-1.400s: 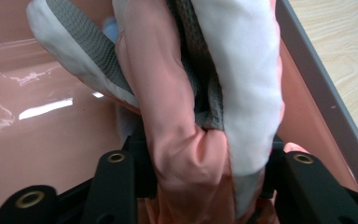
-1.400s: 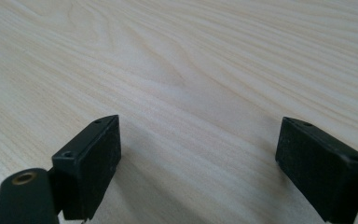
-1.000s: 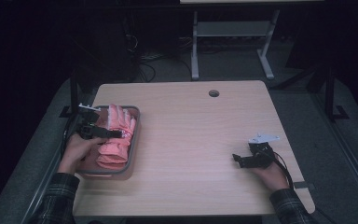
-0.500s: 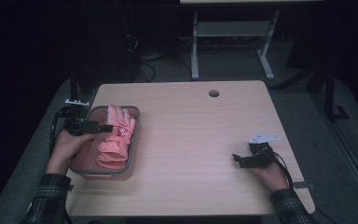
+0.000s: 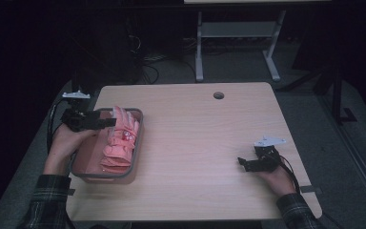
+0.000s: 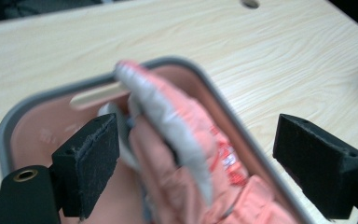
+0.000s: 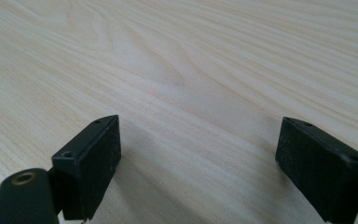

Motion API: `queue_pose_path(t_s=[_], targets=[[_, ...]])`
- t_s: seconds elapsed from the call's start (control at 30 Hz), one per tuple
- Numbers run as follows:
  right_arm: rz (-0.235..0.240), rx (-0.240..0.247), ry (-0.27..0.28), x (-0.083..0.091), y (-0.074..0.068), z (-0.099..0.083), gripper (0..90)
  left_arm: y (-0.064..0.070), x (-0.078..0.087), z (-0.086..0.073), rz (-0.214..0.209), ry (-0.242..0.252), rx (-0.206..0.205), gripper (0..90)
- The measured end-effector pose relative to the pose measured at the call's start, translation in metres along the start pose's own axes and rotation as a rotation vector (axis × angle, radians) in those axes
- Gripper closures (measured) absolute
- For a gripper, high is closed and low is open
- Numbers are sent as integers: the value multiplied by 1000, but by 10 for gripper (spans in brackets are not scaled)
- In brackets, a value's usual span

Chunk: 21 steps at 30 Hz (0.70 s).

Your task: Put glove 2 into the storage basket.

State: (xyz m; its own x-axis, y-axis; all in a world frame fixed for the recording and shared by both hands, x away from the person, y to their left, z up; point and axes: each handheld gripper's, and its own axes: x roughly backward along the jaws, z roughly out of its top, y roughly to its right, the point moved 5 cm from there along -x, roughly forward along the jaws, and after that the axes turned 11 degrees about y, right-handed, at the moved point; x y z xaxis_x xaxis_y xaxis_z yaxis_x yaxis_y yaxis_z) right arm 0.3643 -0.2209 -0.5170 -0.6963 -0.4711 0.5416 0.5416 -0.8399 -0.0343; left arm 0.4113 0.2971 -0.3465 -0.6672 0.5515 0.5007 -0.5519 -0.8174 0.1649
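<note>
We are holding the left hand-held gripper (image 6: 196,163) released over soft, light pink gloves (image 5: 120,140) in the tray (image 5: 102,177) near the tabletop's left edge; pinching a bunched fold looks best. The right hand-held gripper (image 7: 198,163) is resting released.

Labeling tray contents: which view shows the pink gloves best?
The left gripper view: the pink gloves sit close up between the open left tool, with red print and a grey cuff visible. The high view shows the pile whole but small inside the grey tray. The right gripper view looks at the wooden table.
</note>
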Motion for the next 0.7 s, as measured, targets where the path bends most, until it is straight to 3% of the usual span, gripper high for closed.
queue_pose_path(t_s=[0.23,0.7], targets=[[-1,0,0,0,0,0,132,22,-3,12,-49,35,-40,140],[-2,-2,-1,0,0,0,131,62,-22,16,-140,48,-97,140]])
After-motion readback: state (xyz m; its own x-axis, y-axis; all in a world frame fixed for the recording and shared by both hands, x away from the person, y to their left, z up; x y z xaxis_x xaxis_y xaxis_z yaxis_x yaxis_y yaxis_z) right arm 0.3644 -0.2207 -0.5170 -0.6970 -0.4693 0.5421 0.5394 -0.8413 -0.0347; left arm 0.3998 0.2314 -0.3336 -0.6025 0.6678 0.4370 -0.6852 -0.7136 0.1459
